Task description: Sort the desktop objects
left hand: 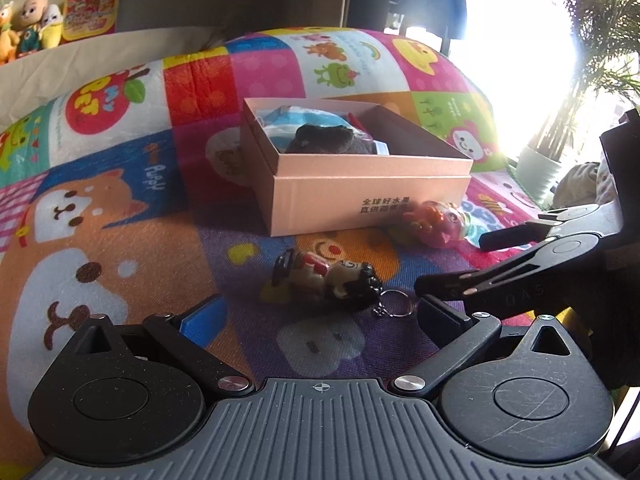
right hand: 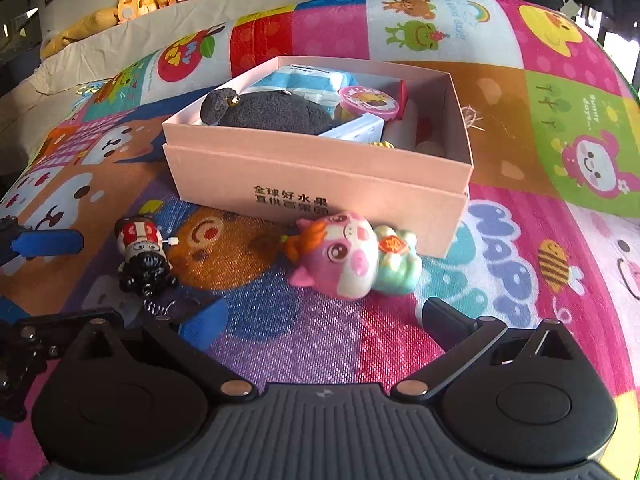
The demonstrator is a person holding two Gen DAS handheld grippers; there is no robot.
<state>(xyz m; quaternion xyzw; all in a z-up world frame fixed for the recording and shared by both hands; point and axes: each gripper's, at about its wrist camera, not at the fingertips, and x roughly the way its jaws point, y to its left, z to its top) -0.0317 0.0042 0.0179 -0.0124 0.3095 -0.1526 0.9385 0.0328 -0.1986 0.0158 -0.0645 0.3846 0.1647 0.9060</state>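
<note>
Cartoon mat (right hand: 500, 92) reading "Sunny days", pink box (right hand: 320, 176) with Chinese print, both tools (left hand: 320, 312) (right hand: 324, 320) spread apart

Keychain figure (left hand: 328, 280), pig toy (right hand: 352, 256) beside pink box (right hand: 320, 176)

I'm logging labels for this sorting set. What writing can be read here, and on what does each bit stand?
"全球好水果": upper line on the pink box front.
Second line beneath it: partly hidden, last characters unclear.
"Sunny days...": green patch of the play mat.
"HAPPY", last letter cut off: blue letters on the mat, right of the box.
Pink lid in the box, pig toy badge, far poster: too small or blurred.
</note>
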